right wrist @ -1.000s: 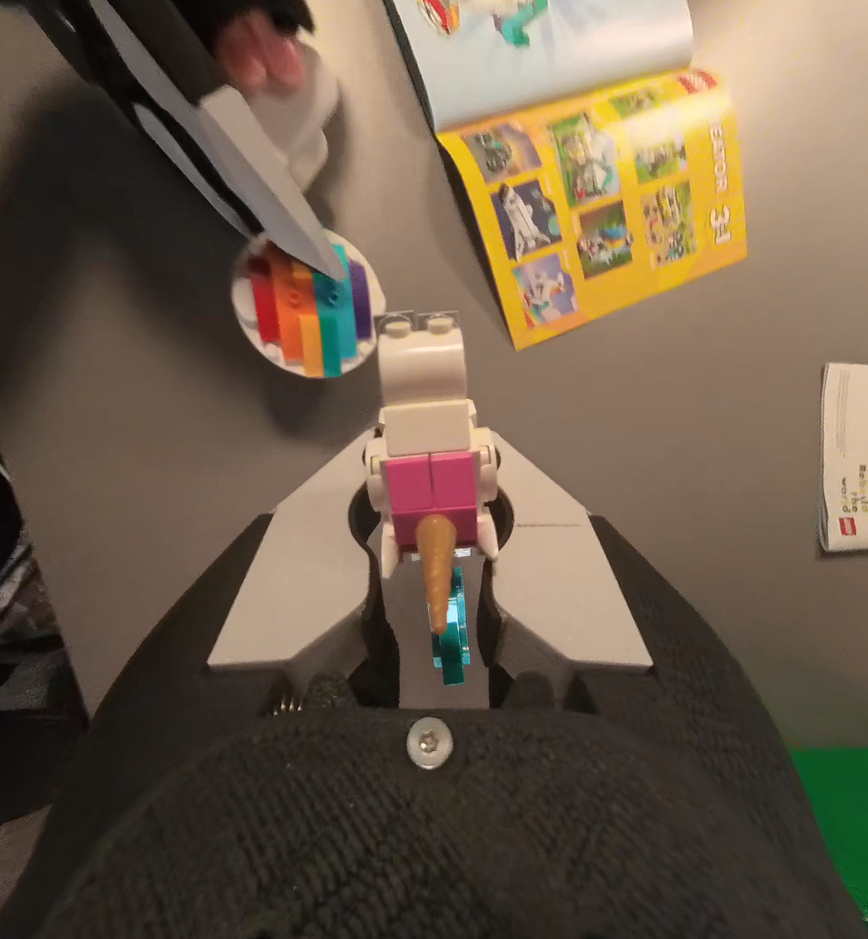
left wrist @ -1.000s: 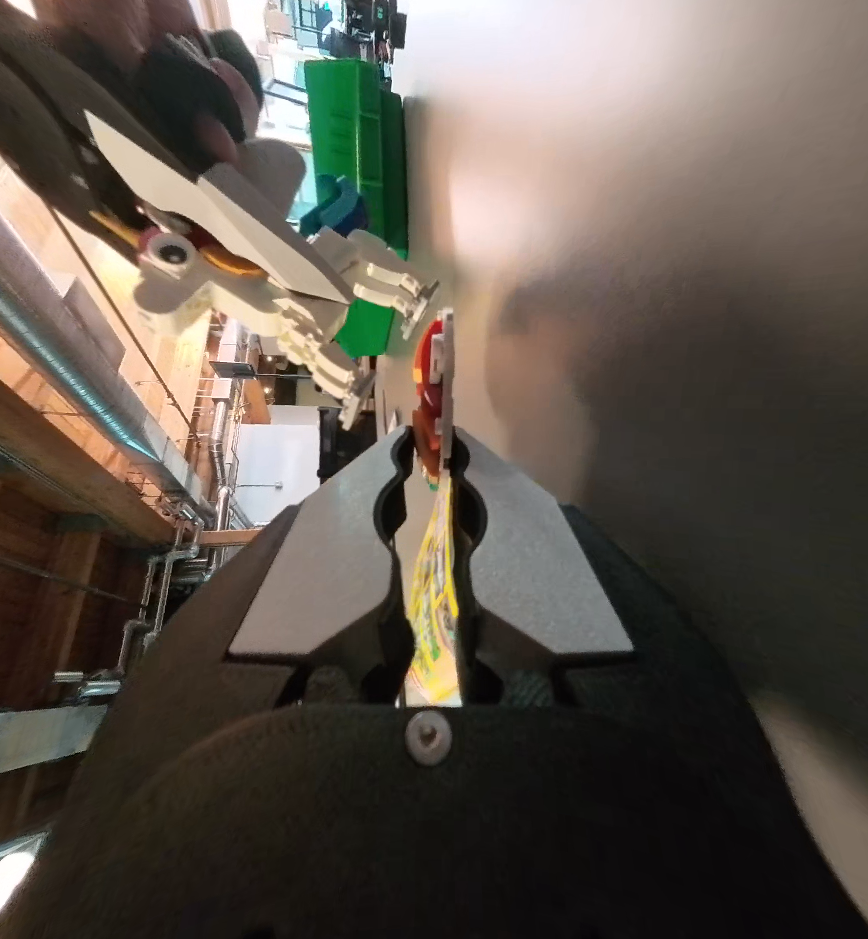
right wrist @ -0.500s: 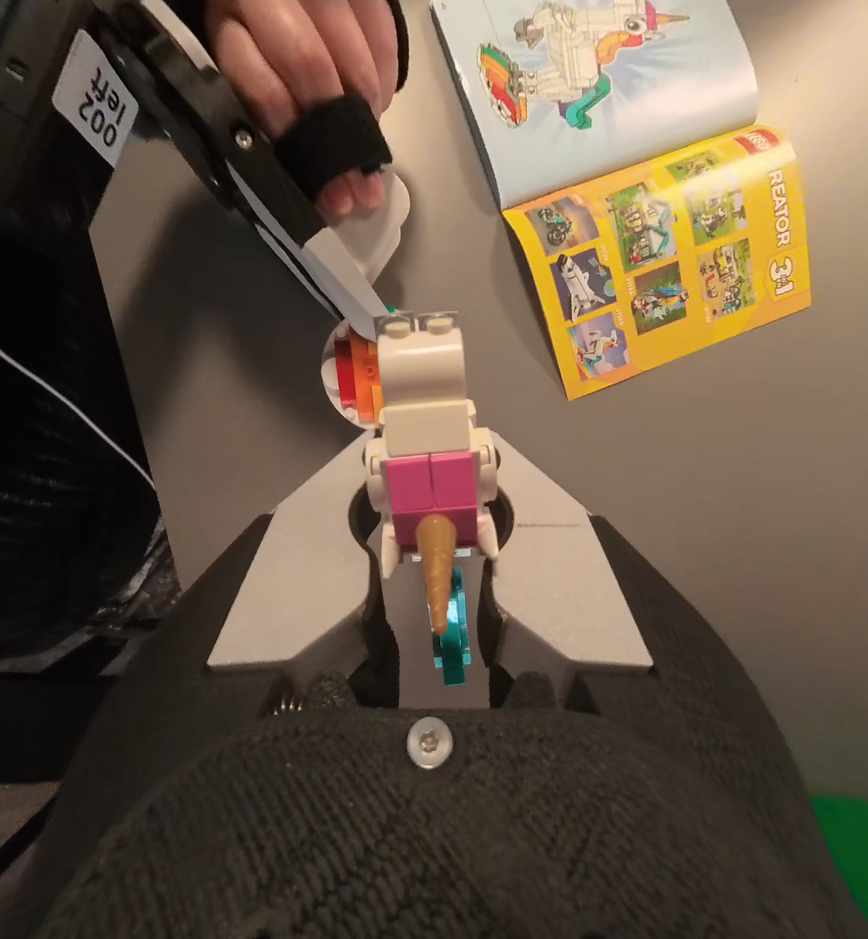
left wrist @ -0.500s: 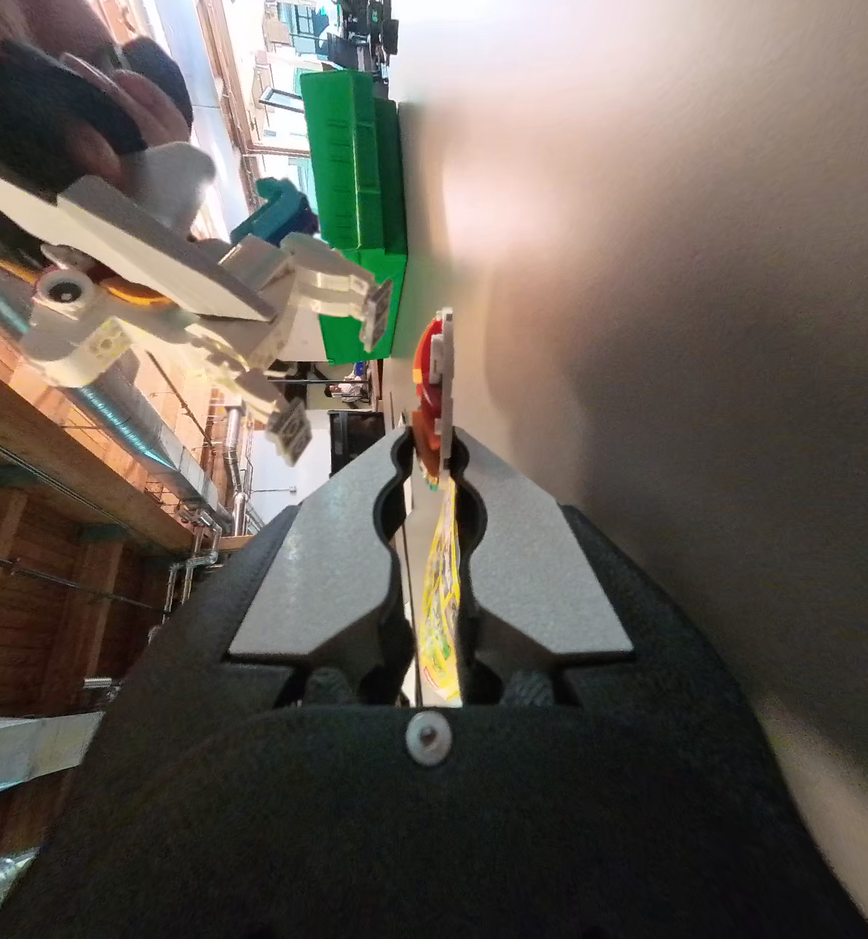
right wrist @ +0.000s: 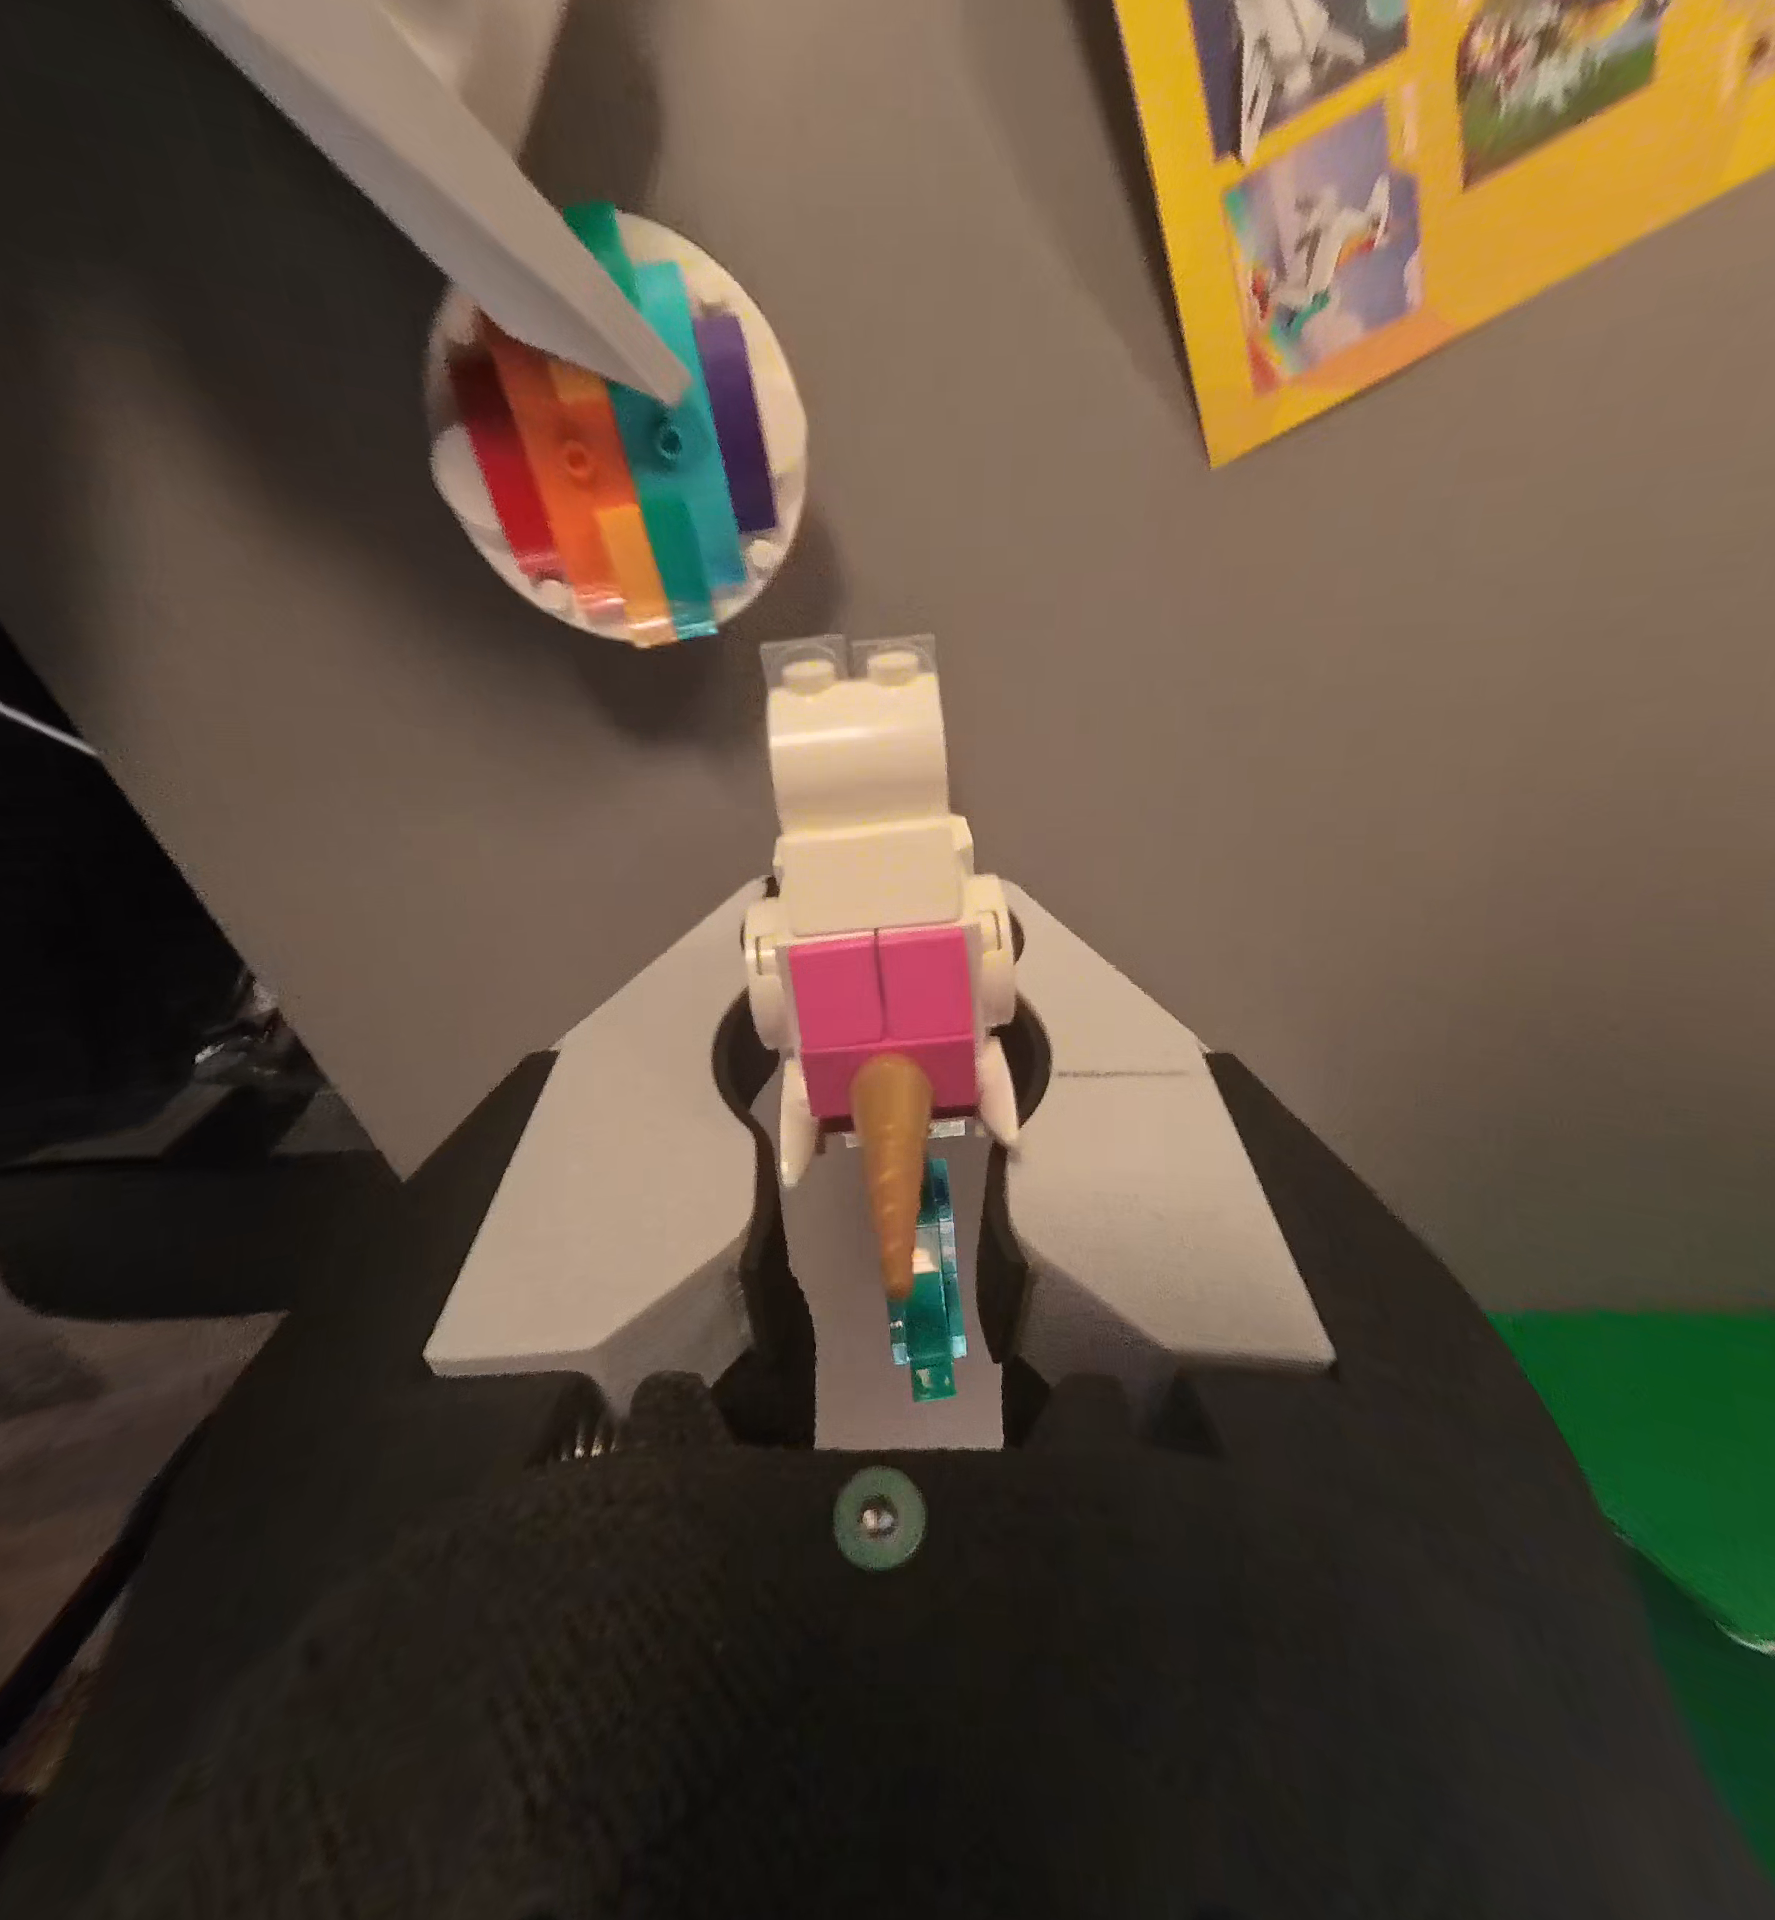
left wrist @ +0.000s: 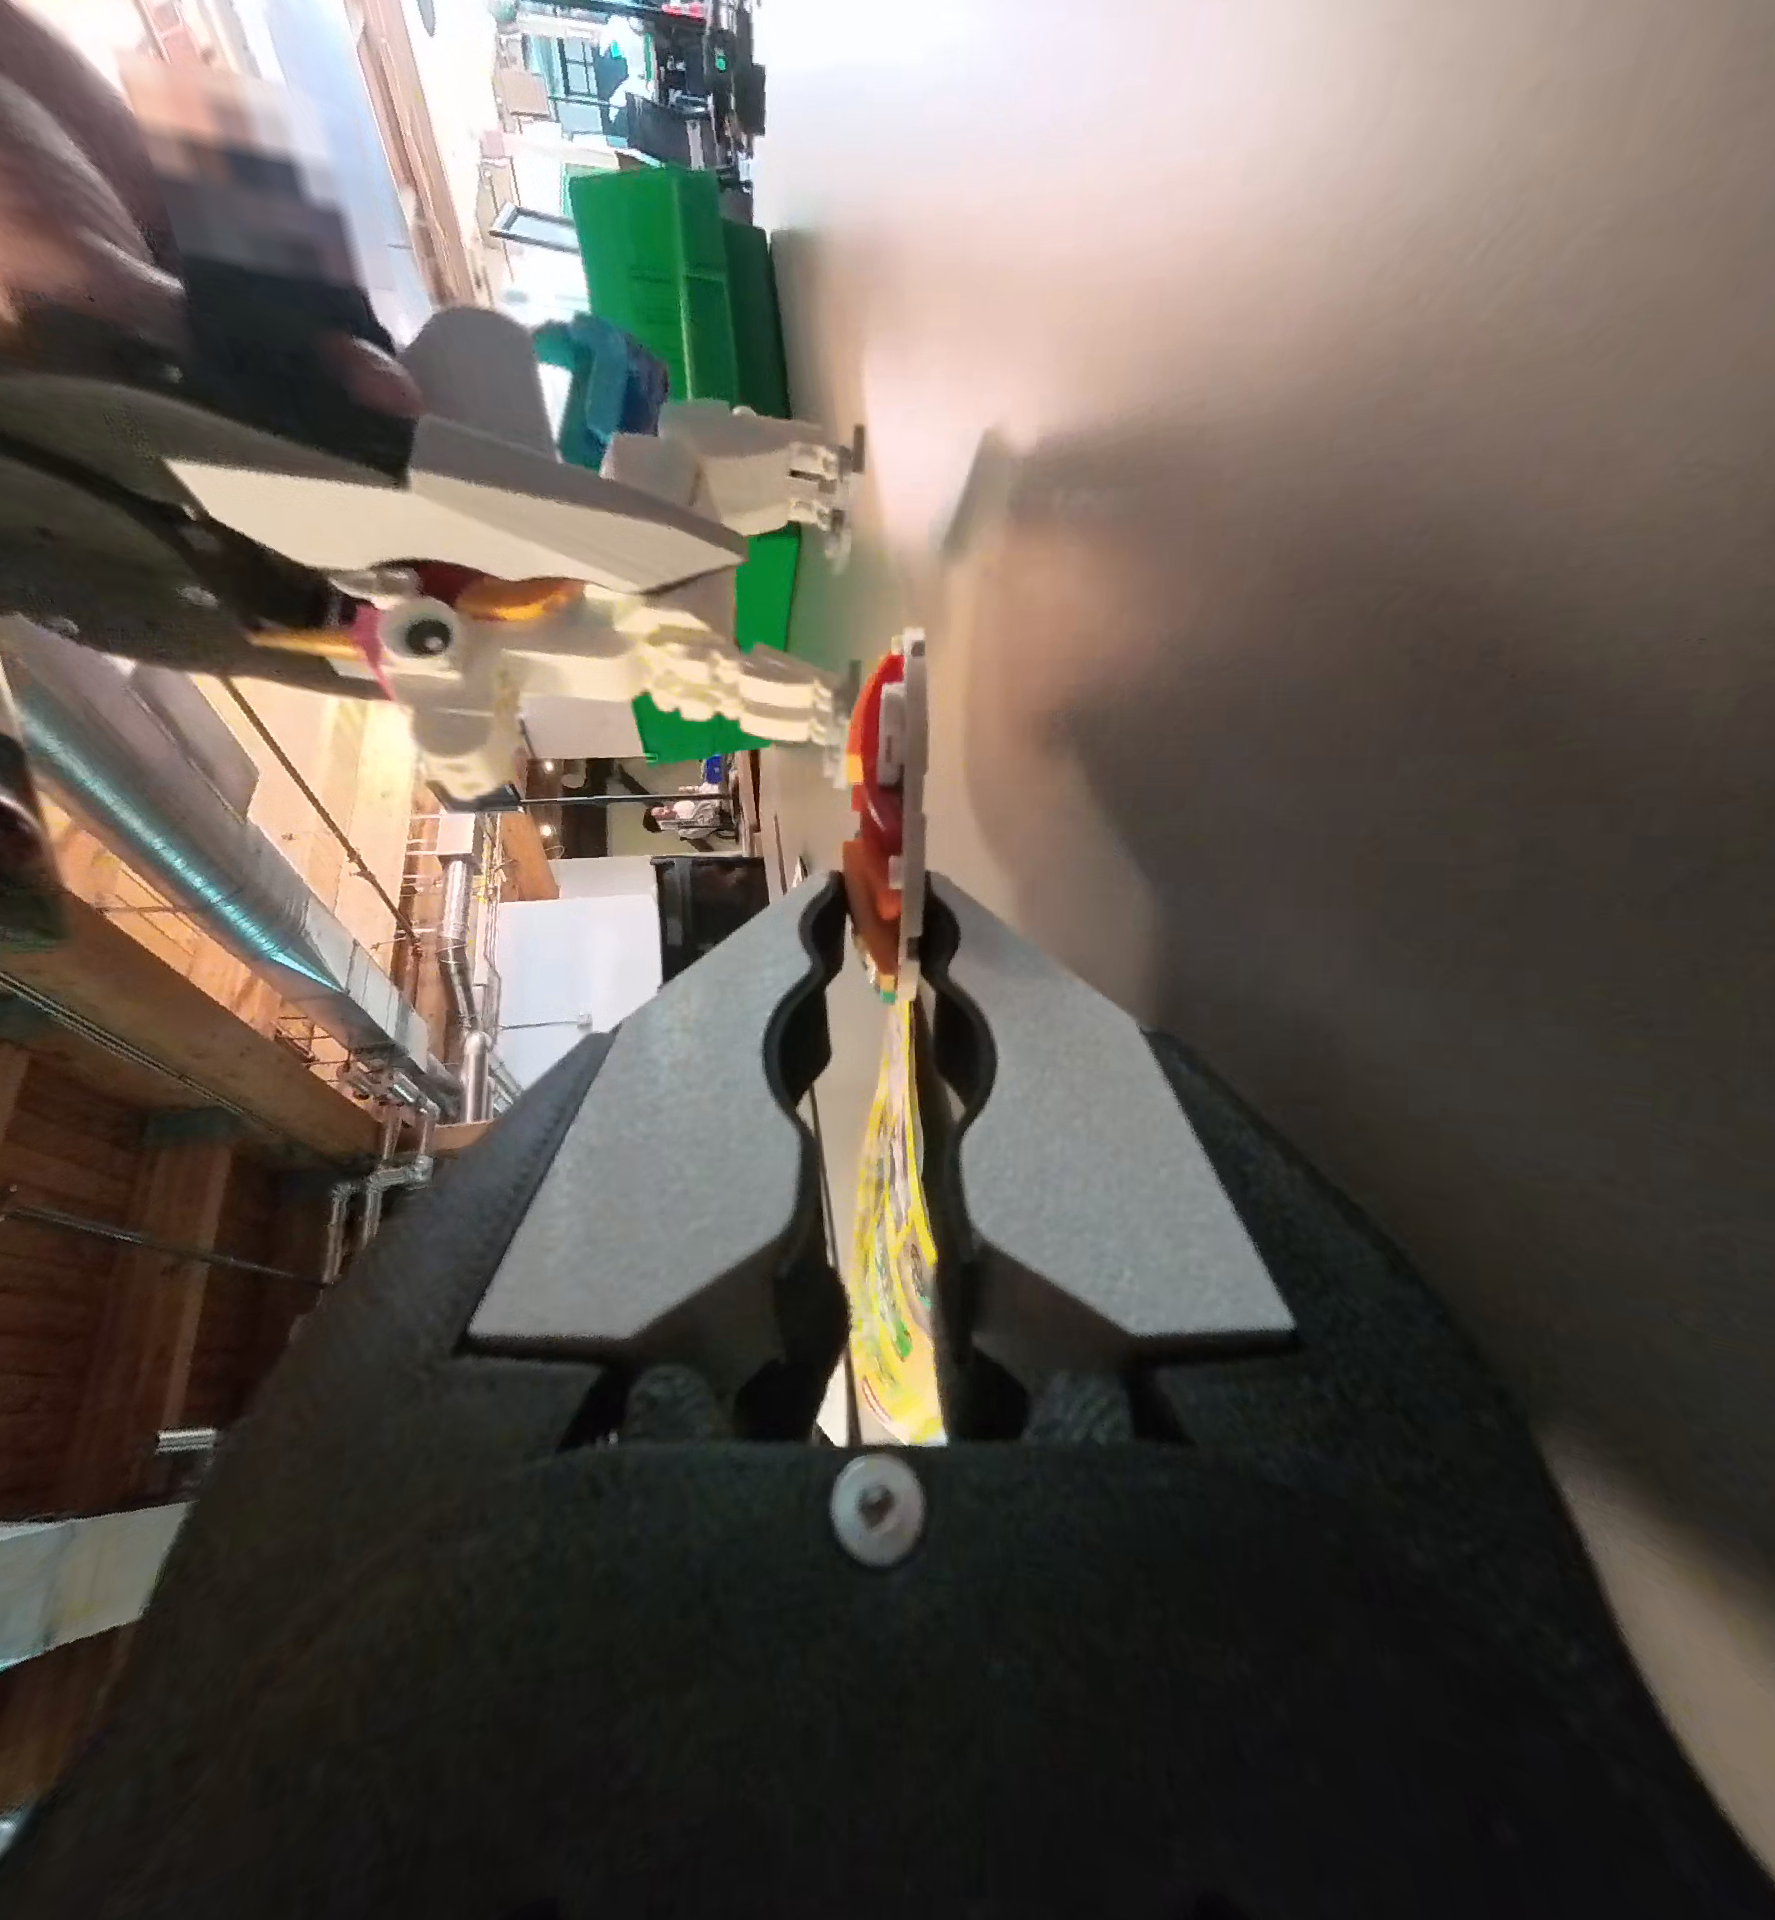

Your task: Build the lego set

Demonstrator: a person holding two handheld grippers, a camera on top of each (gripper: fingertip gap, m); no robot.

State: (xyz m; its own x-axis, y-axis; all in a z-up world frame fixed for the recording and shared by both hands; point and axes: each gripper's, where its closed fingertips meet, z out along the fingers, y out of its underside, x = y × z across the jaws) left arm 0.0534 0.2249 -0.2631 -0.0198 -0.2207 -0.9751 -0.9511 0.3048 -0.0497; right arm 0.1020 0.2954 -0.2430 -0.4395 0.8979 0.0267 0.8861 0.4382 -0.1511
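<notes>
My left gripper (left wrist: 888, 909) is shut on a round white disc with rainbow bricks (left wrist: 898, 748), seen edge-on close over the grey table. In the right wrist view the disc (right wrist: 592, 488) lies upper left, with a left finger (right wrist: 467, 177) across it. My right gripper (right wrist: 878, 935) is shut on a white unicorn (right wrist: 862, 810) with a pink mane, gold horn and teal piece. In the left wrist view the unicorn (left wrist: 592, 644) hangs from the right gripper's finger (left wrist: 550, 509). Its front legs (left wrist: 779, 707) reach the disc's red edge.
A yellow instruction booklet (right wrist: 1485, 208) lies open on the grey table (right wrist: 1278, 727) at the upper right. It also shows between the left fingers (left wrist: 893, 1226). A green bin (left wrist: 685, 312) stands at the far end, and shows at the lower right (right wrist: 1693, 1455). The grippers' ends are close to 10 cm from one another.
My right gripper has swung the unicorn back level and down toward the disc, so its legs now meet the disc's edge. In the right wrist view the disc has shifted to the upper left and looks larger.
</notes>
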